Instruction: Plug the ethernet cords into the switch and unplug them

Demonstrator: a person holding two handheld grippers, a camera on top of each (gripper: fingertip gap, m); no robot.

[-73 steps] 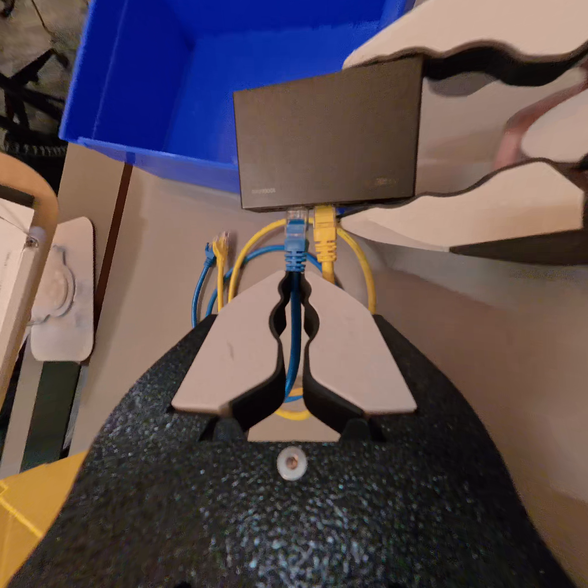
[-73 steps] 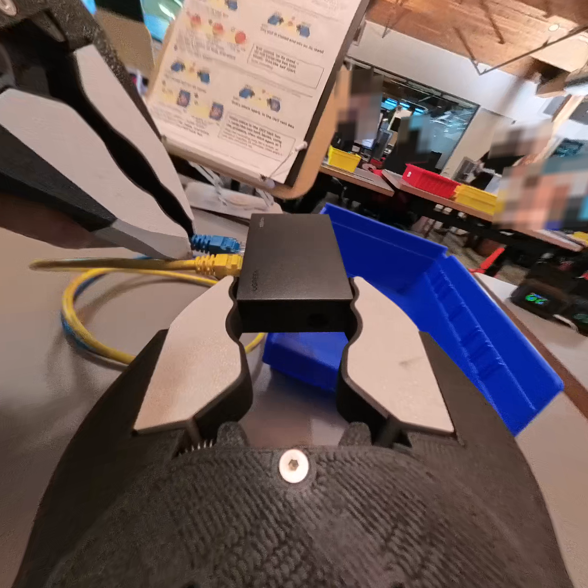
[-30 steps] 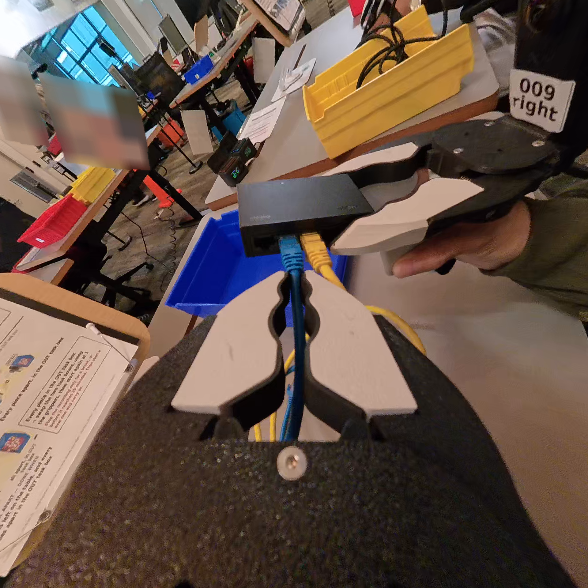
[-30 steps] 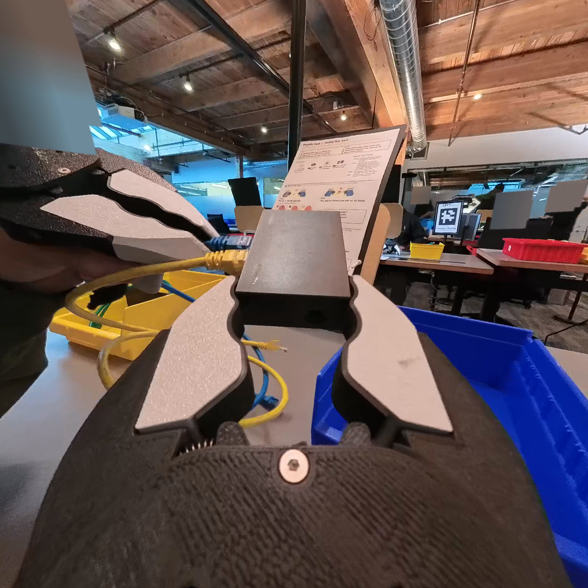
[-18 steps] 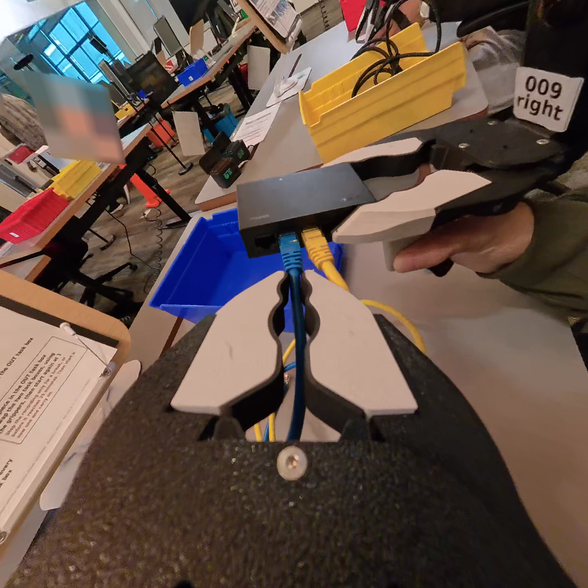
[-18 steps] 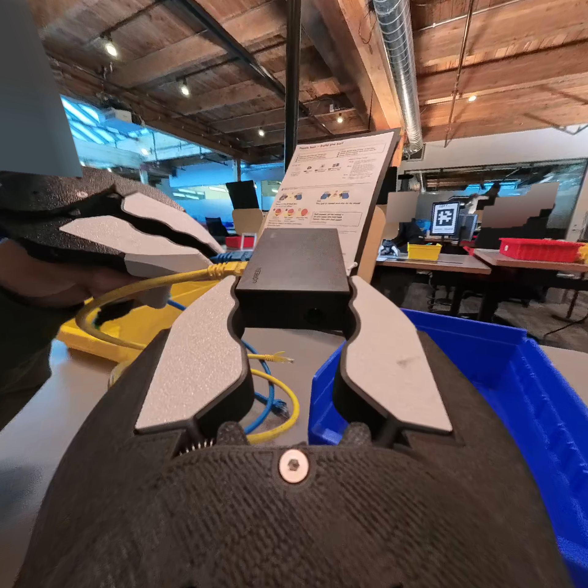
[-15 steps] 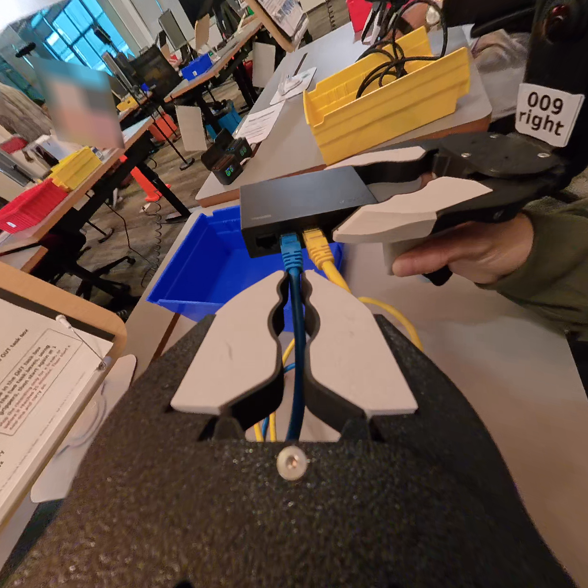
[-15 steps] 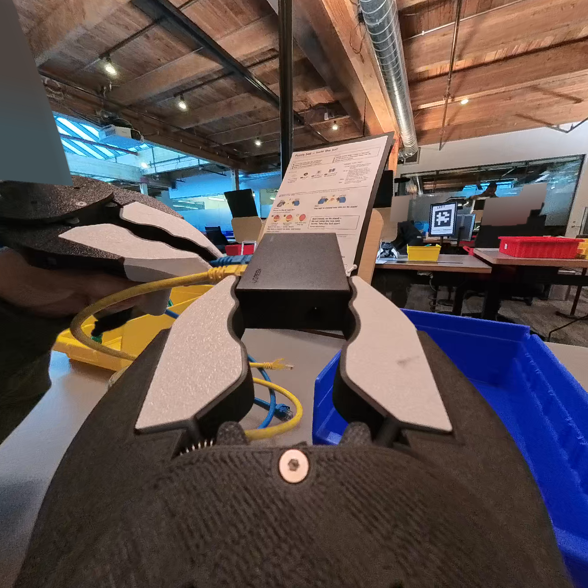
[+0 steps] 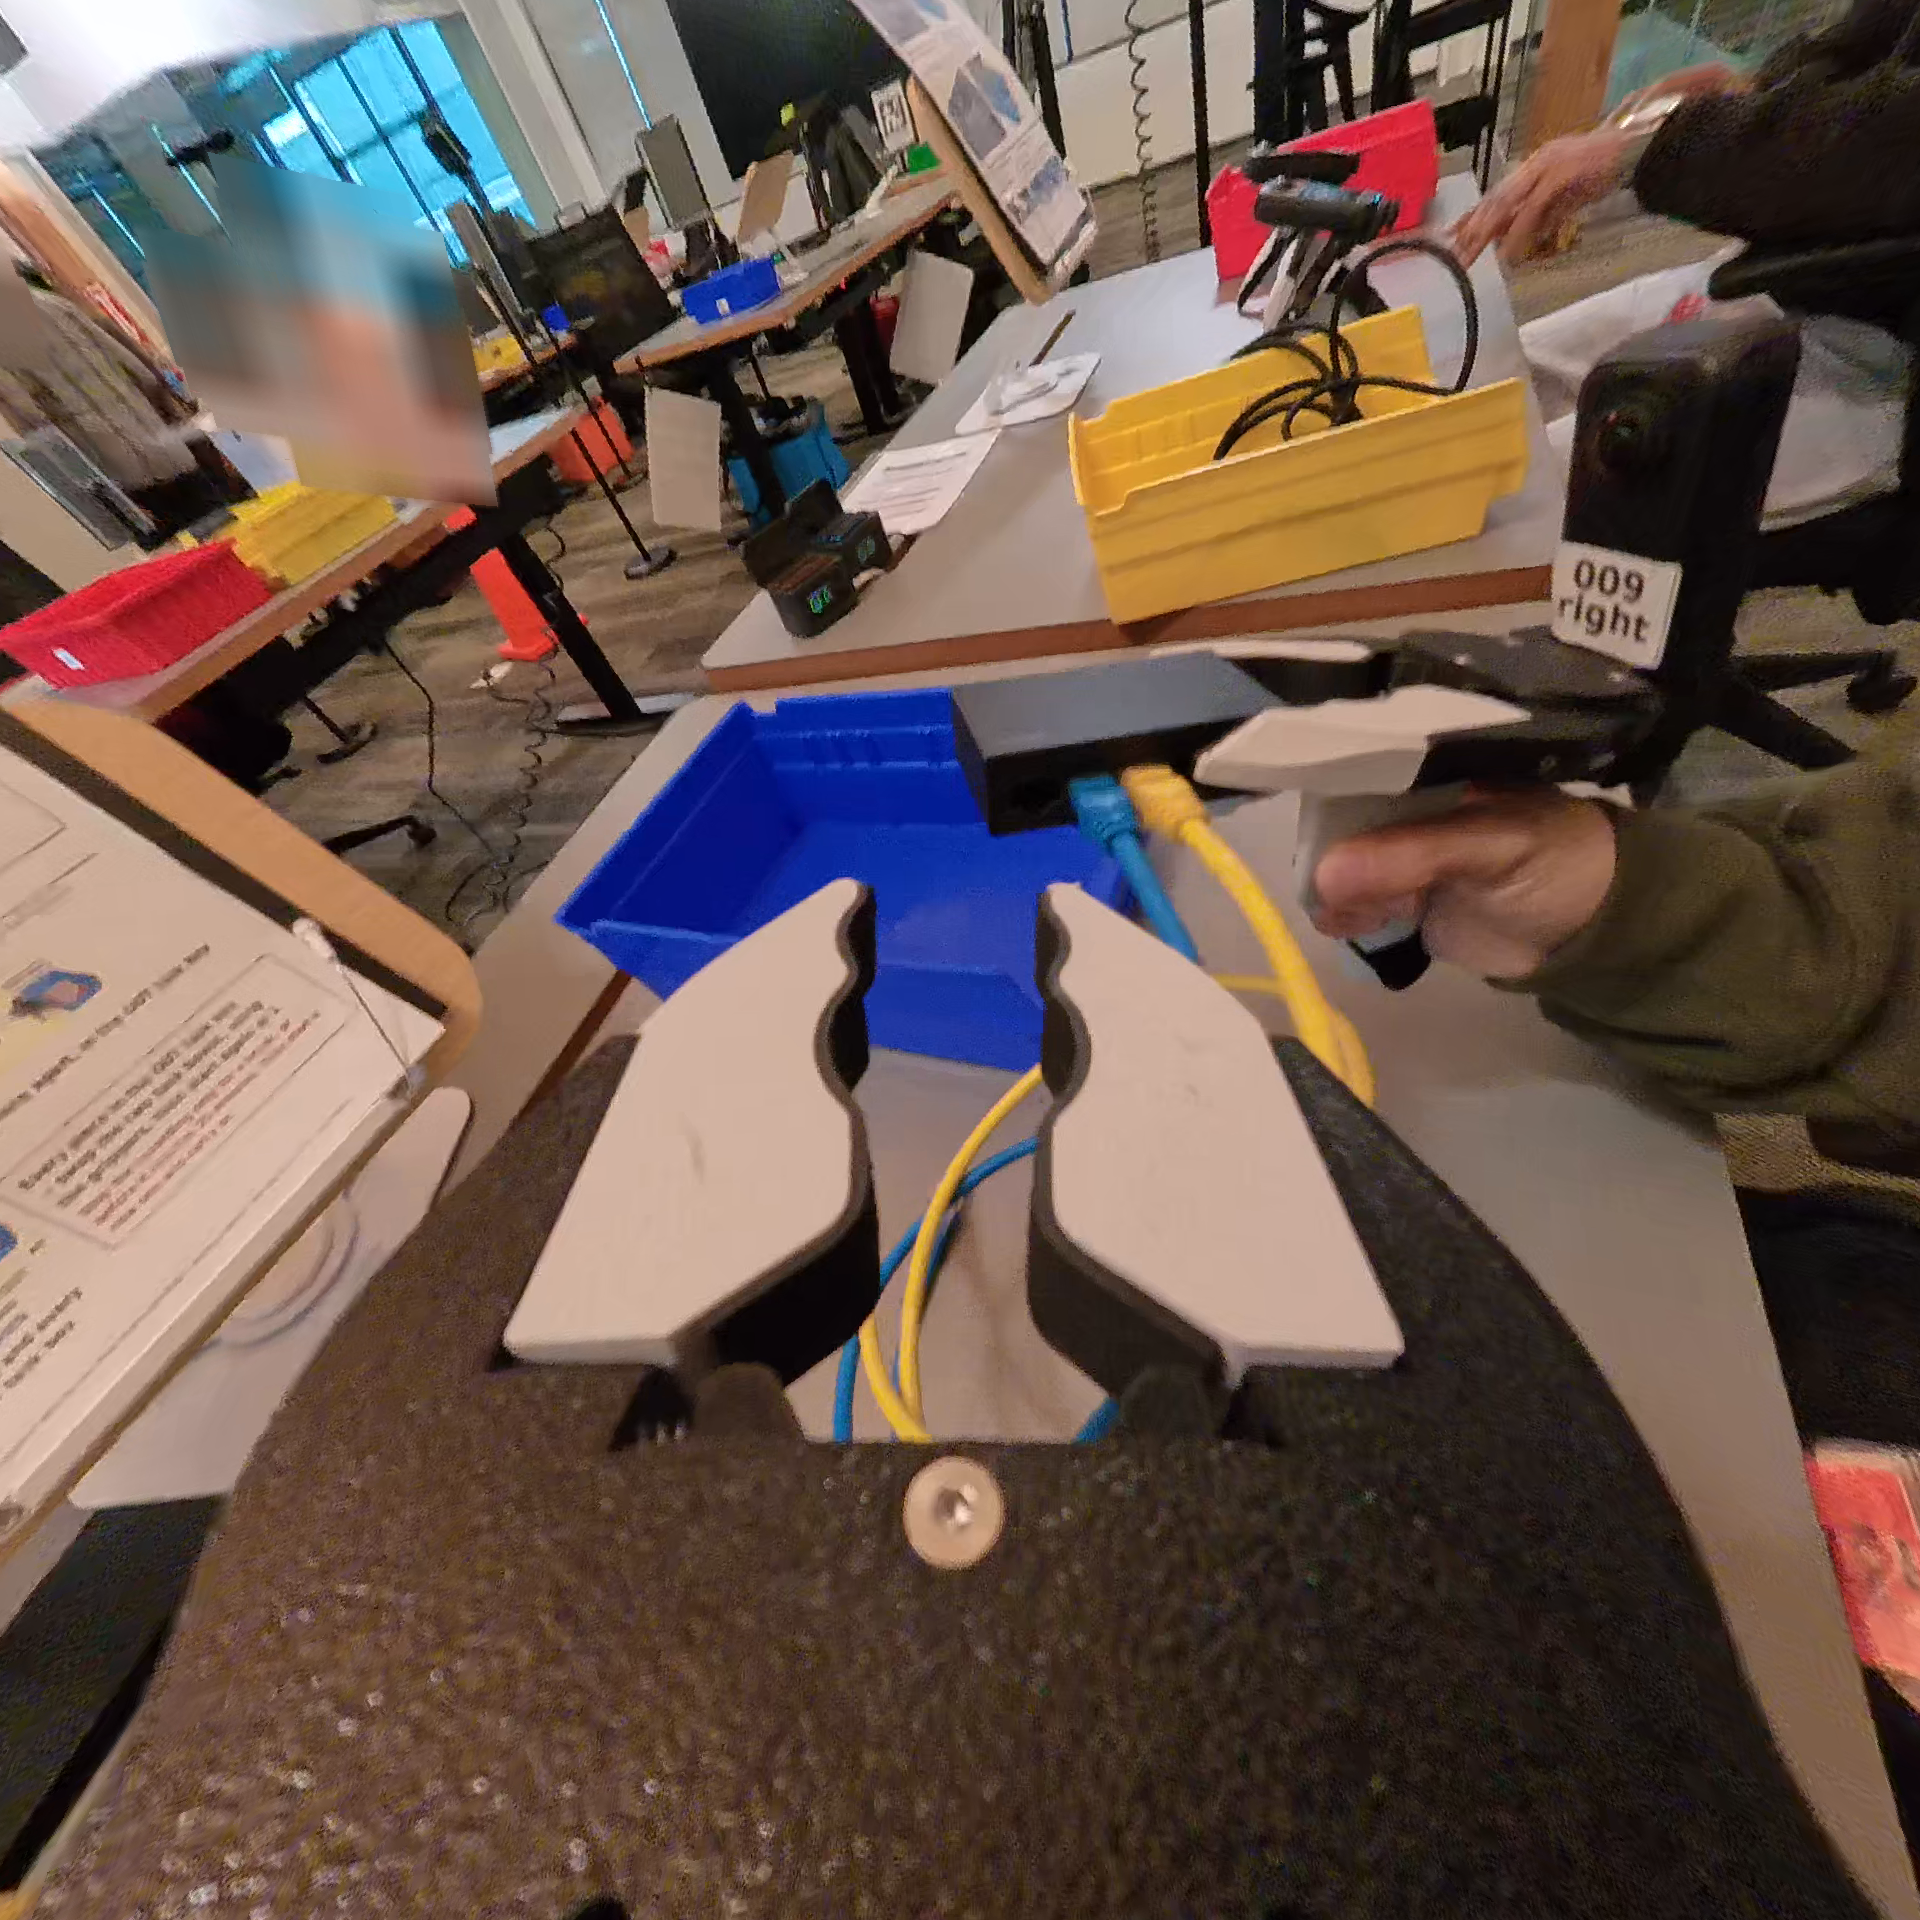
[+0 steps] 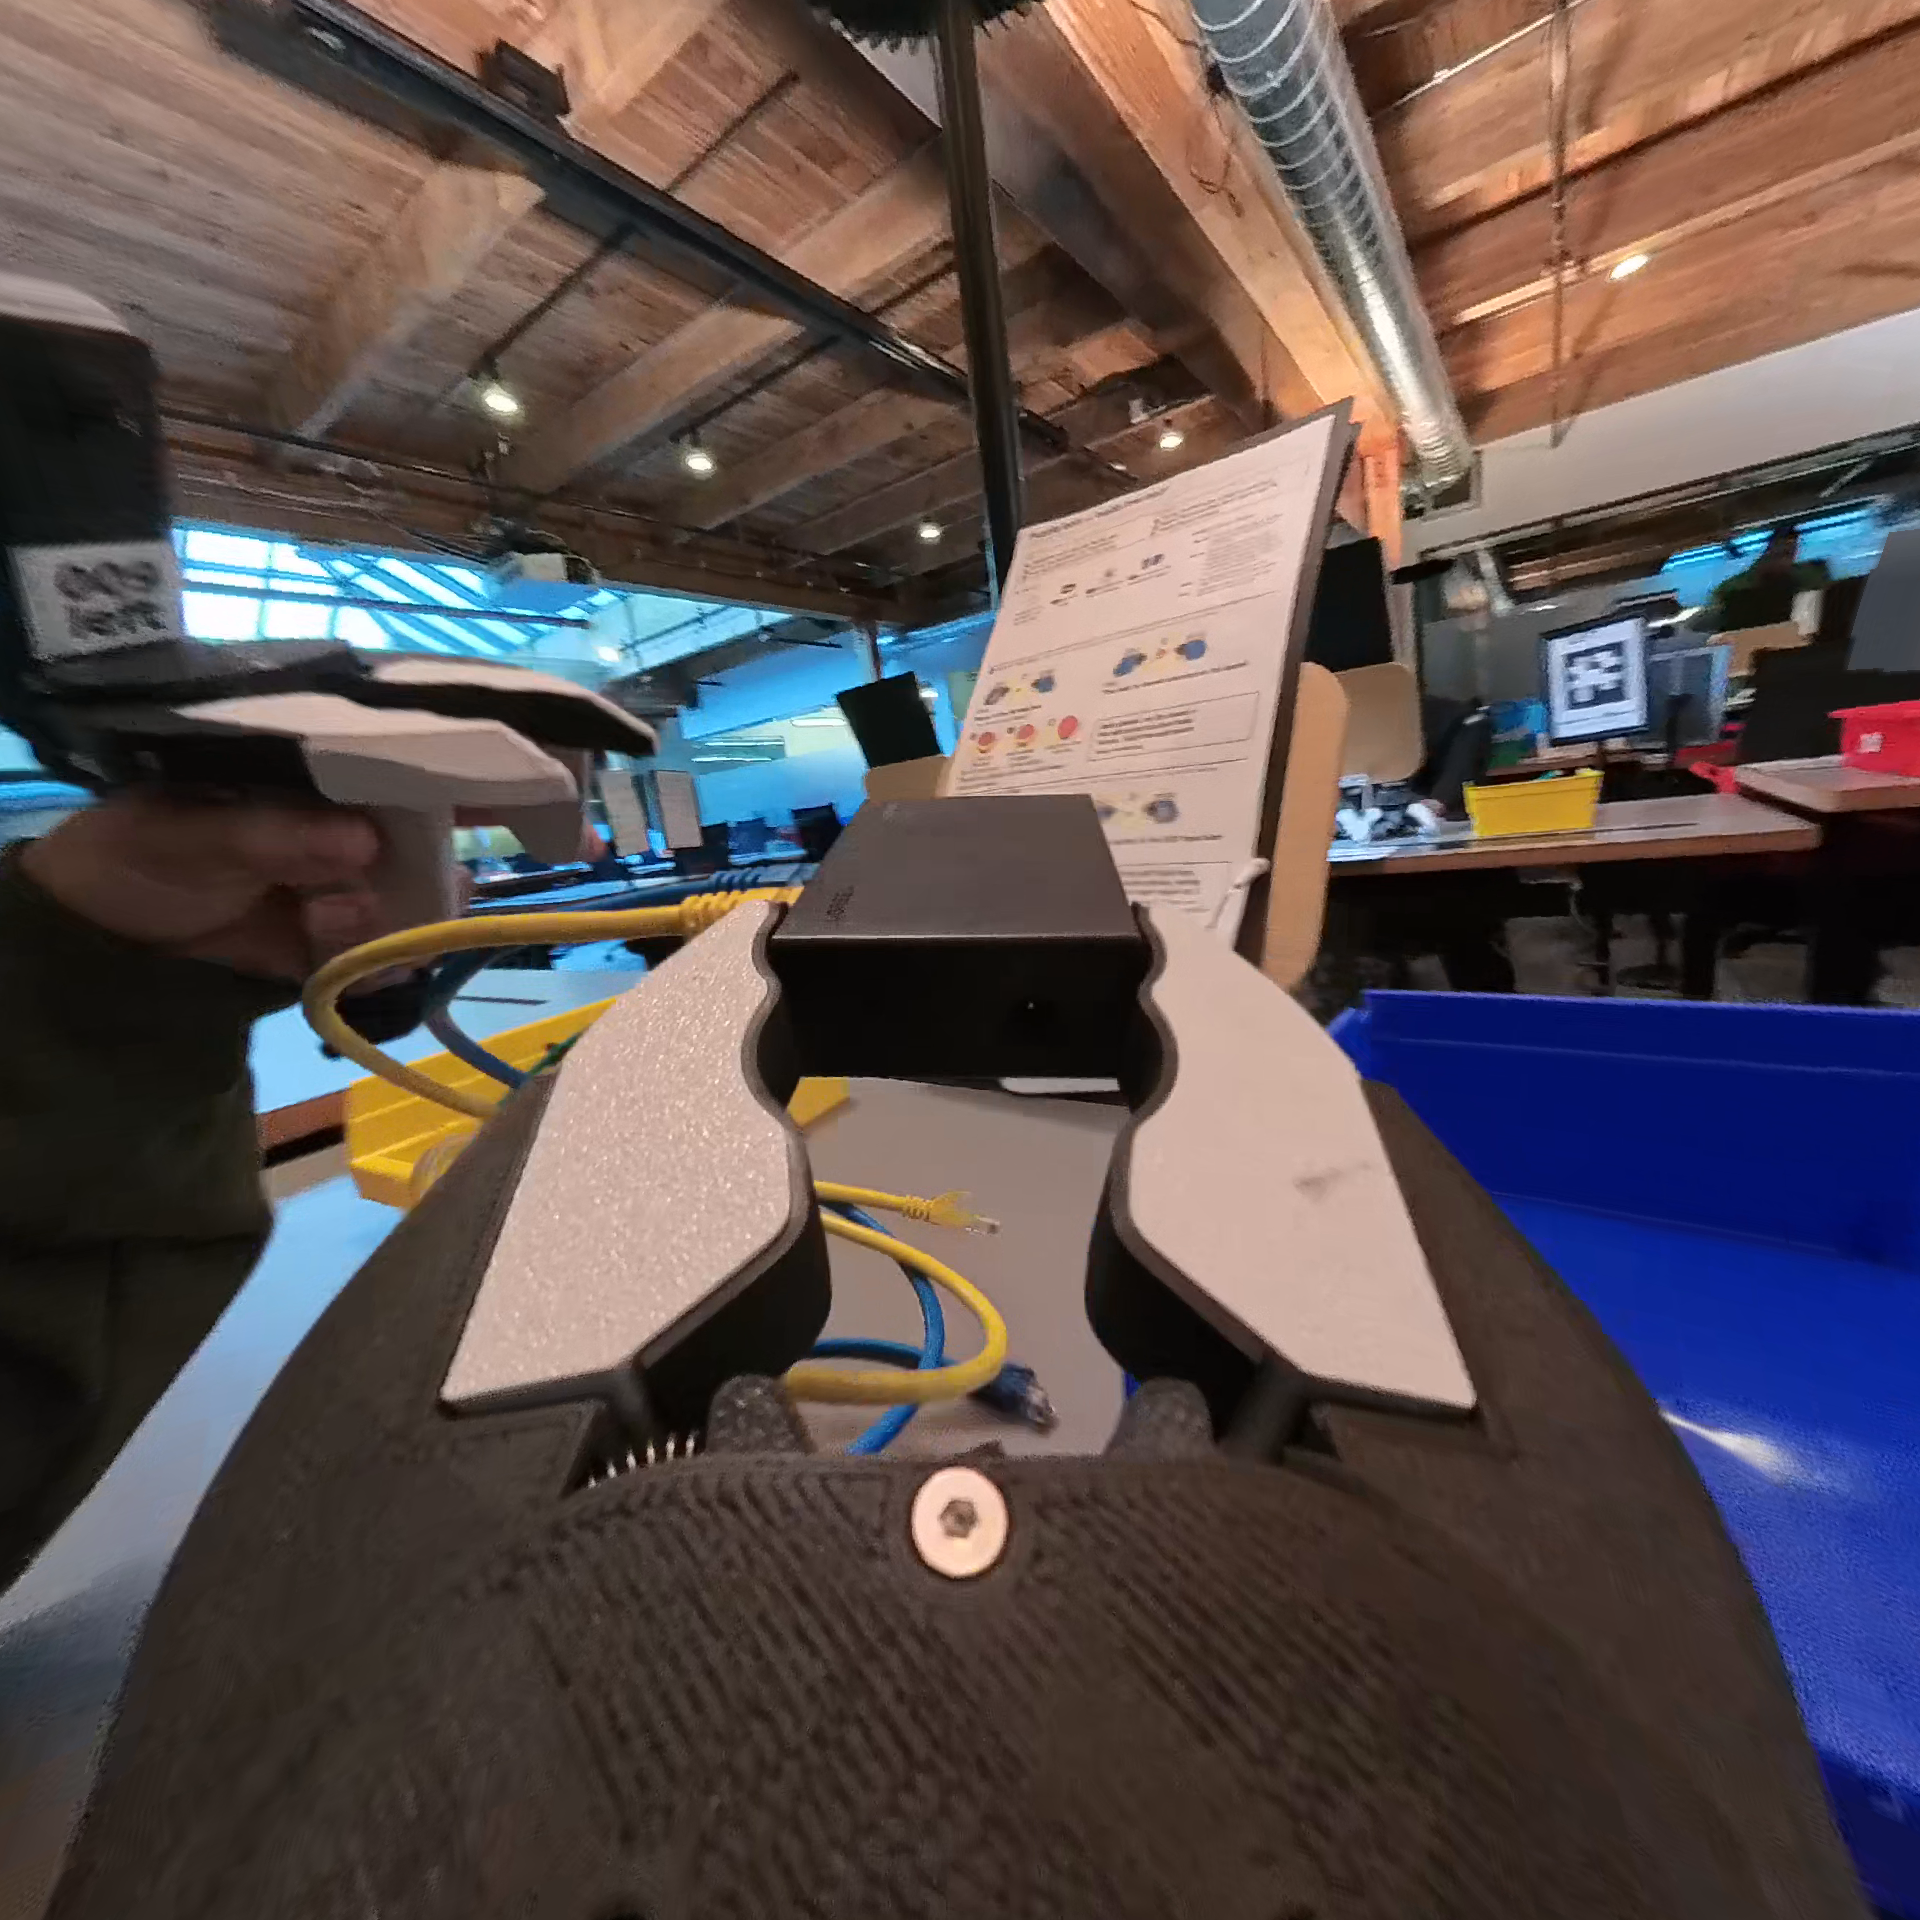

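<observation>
My right gripper [image 10: 956,925] is shut on the black switch [image 10: 961,935] and holds it in the air; it also shows in the left wrist view [image 9: 1351,727] with the switch [image 9: 1091,727] over the blue bin. A blue cord [image 9: 1127,857] and a yellow cord [image 9: 1236,894] are plugged into the switch's front and hang down to the table. My left gripper [image 9: 951,904] is open and empty, left of and nearer than the cords. In the right wrist view it [image 10: 582,758] sits at the left, apart from the switch. The cords' free ends [image 10: 966,1216] lie on the table.
A blue bin [image 9: 790,831] stands on the grey table [image 9: 1558,1195] under the switch. A yellow bin [image 9: 1299,499] with black cables is on the far table. An instruction board [image 9: 156,1039] stands at the left. A second yellow bin [image 10: 436,1122] lies behind the cords.
My left gripper let go of the blue cord, opened and drew back to the left. Both cords stay plugged in. The right gripper still holds the switch.
</observation>
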